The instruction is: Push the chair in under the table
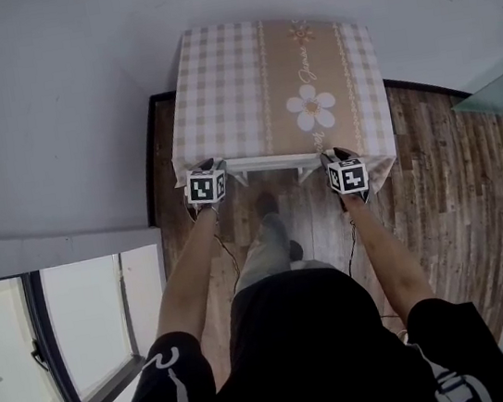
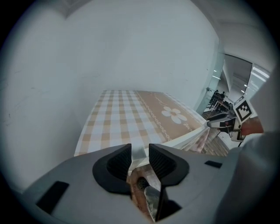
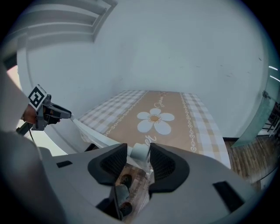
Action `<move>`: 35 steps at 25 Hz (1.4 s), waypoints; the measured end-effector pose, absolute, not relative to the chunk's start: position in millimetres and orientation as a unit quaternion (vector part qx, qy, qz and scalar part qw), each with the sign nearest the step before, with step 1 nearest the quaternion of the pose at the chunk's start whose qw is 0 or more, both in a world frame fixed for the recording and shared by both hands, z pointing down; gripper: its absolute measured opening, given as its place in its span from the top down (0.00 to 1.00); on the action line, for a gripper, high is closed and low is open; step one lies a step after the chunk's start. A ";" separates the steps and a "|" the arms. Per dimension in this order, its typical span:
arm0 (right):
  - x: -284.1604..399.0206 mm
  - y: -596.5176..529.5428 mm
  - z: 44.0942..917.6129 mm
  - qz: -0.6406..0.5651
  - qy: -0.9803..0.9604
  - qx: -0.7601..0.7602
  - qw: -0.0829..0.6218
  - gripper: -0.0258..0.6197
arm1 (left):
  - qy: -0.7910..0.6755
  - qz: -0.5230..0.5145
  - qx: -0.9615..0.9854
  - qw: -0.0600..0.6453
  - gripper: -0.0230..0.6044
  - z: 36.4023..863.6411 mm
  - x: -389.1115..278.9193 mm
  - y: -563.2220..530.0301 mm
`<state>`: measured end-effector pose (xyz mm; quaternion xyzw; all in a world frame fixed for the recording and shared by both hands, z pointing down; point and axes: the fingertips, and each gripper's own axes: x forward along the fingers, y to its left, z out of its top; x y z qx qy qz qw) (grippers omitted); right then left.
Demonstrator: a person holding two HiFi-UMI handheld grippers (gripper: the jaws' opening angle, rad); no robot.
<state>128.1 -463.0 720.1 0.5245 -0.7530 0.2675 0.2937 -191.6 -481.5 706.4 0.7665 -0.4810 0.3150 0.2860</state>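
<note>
Wood-plank floor [image 1: 449,203], dark brown, runs under the person and on beneath the table; a window [image 1: 13,362] sits low at the left of the head view.

1. Person, seen from above: dark short-sleeved top, grey trouser leg [image 1: 267,251] stepped forward, dark shoe [image 1: 268,204] on the planks short of the table. Both bare forearms reach forward, one to each gripper.

2. Left gripper [image 1: 206,168], marker cube uppermost, pointing forward and down. Its own view shows the two ribbed black pads pressed against a white bar, one on each side.

3. Right gripper [image 1: 338,154], same pose, well apart from the left. Its own view shows the pads clamped on the rounded white end of the same bar.

4. Chair [image 1: 269,160], white. Only the top rail of its back and two short stubs below it show; the rail lies level along the table's near edge, just beside the hanging hem of the cloth. Seat and legs are hidden under the table. The grippers hold the rail's two ends.

5. Table [image 1: 216,88], covered by a beige-and-white checked cloth with a tan centre band and a white daisy [image 1: 311,107].

6. White wall [image 1: 50,104], beyond and left of the table.
</note>
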 end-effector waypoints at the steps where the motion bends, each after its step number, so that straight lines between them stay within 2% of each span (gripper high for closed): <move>1: 129.0 -462.2 717.6 0.265 -0.754 0.526 0.291 0.69 | -0.482 0.312 0.769 0.281 0.75 702.2 -190.4 -481.8; 21: 125.7 -440.7 619.6 0.185 -0.786 0.552 0.208 0.78 | -0.509 0.207 0.810 0.205 0.83 601.0 -153.1 -455.8; 35: 117.4 -423.2 533.4 0.084 -0.807 0.559 0.172 0.83 | -0.506 0.123 0.841 0.147 0.86 513.8 -125.7 -441.5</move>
